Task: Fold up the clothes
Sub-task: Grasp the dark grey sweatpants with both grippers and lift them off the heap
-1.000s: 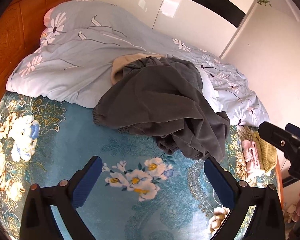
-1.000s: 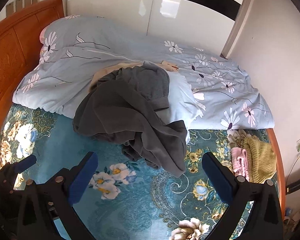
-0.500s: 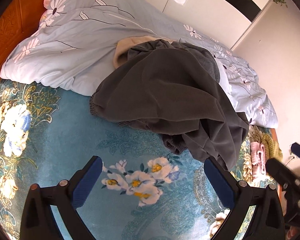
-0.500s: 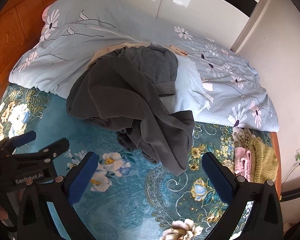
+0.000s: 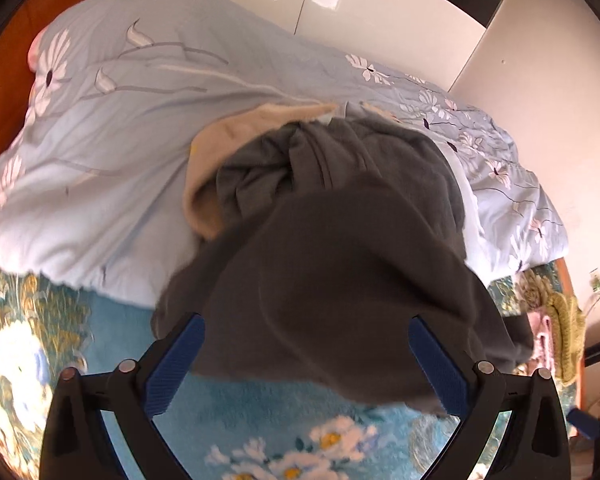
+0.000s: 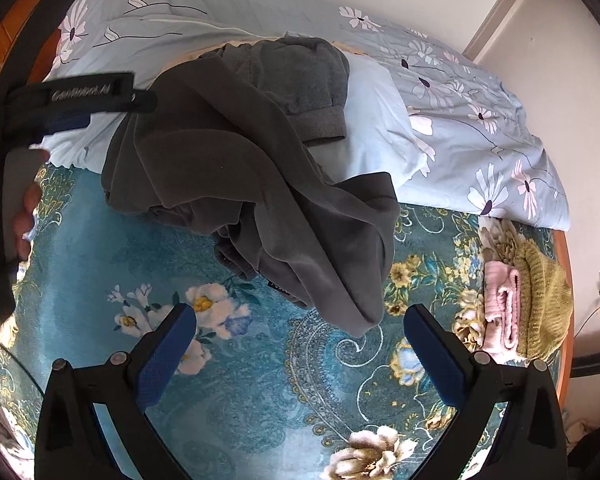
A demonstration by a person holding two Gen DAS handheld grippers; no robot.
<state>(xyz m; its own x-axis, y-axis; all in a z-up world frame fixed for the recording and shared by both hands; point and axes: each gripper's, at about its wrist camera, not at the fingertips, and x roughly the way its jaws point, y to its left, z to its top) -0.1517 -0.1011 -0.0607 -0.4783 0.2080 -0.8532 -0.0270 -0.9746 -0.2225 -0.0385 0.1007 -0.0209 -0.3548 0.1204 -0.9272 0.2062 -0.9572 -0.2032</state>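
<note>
Dark grey garment [image 5: 340,264] lies crumpled on the bed, half on the teal floral bedspread [image 6: 260,380], half up on the light blue duvet [image 5: 112,152]. My left tool [image 5: 304,360] is wide open, nothing in it, and the garment's near hem fills the gap between its 2 blue pads; I can't tell if the pads touch cloth yet, the frame is blurred there. My right tool [image 6: 300,352] is also wide open and empty, with bare bedspread between its pads and the garment's drooping lower corner just ahead of it.

Key relation: the garment lies straight ahead of both tools, its long axis running diagonally from the duvet end down toward the right tool's side. Left tool looks nearer, right at the garment's left hem; in the right wrist view it shows up beside that edge with my hand [image 6: 24,216] on its grip.

A beige piece [image 5: 204,184] peeks out under the garment on the duvet side. A pink item [image 6: 500,308] and an olive knit [image 6: 544,304] sit well to the right of the garment, near the bed edge.

My read: first grasp not yet made; left closes on the hem, right takes the lower corner.
</note>
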